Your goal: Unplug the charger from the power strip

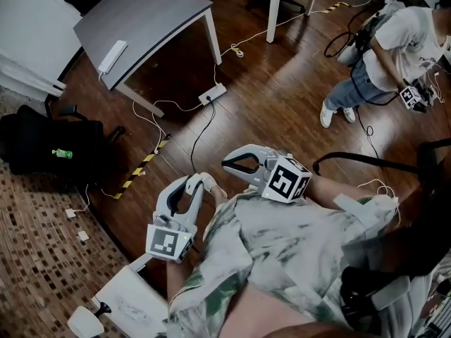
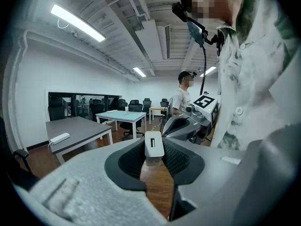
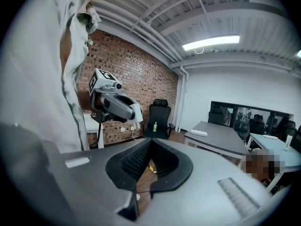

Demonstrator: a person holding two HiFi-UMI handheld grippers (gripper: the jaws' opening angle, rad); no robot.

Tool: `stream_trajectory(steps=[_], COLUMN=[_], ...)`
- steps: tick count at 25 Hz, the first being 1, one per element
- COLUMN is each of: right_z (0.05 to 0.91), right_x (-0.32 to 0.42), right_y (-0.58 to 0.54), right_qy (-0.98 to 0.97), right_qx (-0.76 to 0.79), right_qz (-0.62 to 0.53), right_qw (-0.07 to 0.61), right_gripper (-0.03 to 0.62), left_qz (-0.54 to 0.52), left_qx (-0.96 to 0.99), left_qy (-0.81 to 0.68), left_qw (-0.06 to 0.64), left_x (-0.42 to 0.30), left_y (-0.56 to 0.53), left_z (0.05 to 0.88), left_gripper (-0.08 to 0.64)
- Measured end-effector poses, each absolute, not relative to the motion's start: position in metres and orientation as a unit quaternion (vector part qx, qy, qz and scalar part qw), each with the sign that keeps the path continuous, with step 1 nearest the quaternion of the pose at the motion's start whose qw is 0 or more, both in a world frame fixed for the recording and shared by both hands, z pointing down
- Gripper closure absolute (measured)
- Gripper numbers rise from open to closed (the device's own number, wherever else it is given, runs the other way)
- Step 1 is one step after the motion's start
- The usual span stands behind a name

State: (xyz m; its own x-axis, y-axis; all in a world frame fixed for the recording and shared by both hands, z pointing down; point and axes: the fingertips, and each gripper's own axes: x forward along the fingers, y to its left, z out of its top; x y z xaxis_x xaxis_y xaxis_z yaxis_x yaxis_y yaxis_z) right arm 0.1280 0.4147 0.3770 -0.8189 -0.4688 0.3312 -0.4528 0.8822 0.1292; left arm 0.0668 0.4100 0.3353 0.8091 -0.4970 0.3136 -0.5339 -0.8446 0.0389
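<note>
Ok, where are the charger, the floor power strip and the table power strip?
charger (image 2: 154,146): left gripper view, white top face.
floor power strip (image 1: 212,94): head view, middle of body.
table power strip (image 1: 113,56): head view, middle of body.

Ceiling strip lights (image 2: 77,23) glare overhead; fisheye edges bend and darken.

Charger (image 2: 154,142): lower end buried between the left gripper (image 2: 154,150) pads, so can't tell its plug side. Floor power strip (image 1: 212,94) too small to make out sockets. Second person (image 1: 384,55) cut off at right edge.
</note>
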Motion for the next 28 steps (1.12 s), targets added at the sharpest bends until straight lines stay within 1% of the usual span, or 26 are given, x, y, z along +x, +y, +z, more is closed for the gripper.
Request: stream_trajectory(steps=[12,22,28], right_z=[0.372,0.381,0.388], right_x=[0.139,0.135,0.121], right_y=[0.426,0.425,0.411], right_qy=[-0.952,-0.952,-0.952], right_qx=[0.247,0.240,0.232], right_qz=[-0.033,-0.028,-0.021], right_qw=[0.178,0.190,0.200], right_gripper=[0.586,0.588,0.588], left_qz=[0.138,0.137,0.135], left_qx=[0.954,0.951,0.949], left_qy=[-0.261,-0.268,-0.272], left_qw=[0.059,0.068,0.081], left_x=[0.079,0.073,0.058], left_y=[0.417,0.411,0.398], left_z=[0.335,0.342,0.349], left_gripper=[0.457,0.457,0.457])
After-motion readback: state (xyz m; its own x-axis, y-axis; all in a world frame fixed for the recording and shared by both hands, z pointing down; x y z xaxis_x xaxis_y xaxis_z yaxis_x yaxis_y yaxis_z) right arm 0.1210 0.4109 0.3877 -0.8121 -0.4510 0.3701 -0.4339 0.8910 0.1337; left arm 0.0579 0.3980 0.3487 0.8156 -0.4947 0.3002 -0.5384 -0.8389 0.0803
